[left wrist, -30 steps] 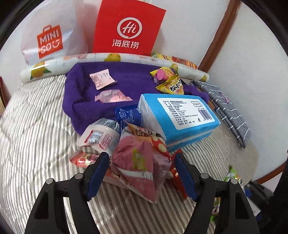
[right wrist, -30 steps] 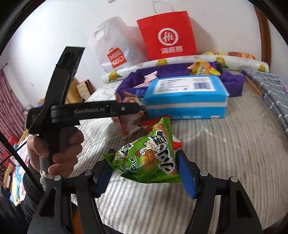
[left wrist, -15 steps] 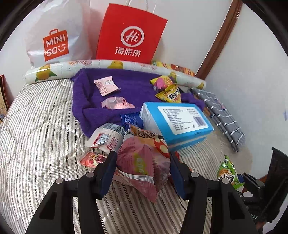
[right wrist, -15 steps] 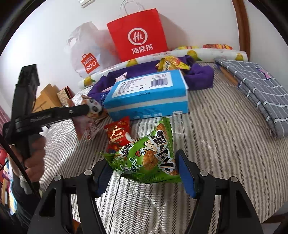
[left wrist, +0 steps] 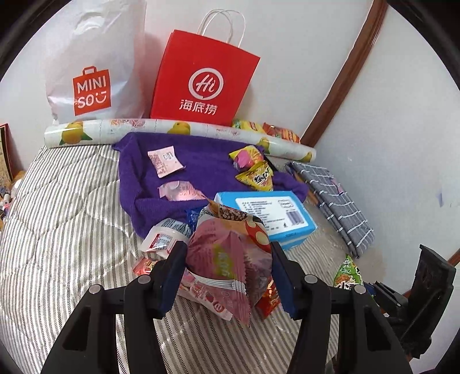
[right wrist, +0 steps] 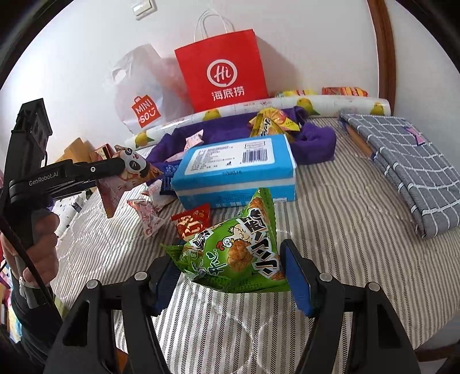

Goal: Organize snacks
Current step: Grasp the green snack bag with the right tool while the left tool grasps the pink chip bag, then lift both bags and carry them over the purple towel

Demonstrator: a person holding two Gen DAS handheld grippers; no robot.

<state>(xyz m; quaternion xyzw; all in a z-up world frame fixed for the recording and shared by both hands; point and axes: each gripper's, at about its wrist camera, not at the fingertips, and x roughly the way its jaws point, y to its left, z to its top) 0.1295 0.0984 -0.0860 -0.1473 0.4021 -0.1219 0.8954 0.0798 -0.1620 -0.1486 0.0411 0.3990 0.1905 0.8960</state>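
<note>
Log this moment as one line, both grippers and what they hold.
left gripper: shut on pink snack bag | right gripper: shut on green snack bag | both bags lifted above striped bed

Pretty clearly someone's bedroom at home. Everything sits on a bed with a grey-and-white striped quilt (left wrist: 66, 218), pushed into a corner of plain white walls with a brown wooden trim (left wrist: 348, 72). A white Miniso shopping bag (left wrist: 95, 66) and a red paper gift bag (left wrist: 204, 77) lean on the wall, a folded checked cloth (right wrist: 402, 161) lies off to one side, and a purple towel (left wrist: 201, 172) is spread out with snack packets on it. There's also a light switch (right wrist: 145, 8) up on the wall.
</note>
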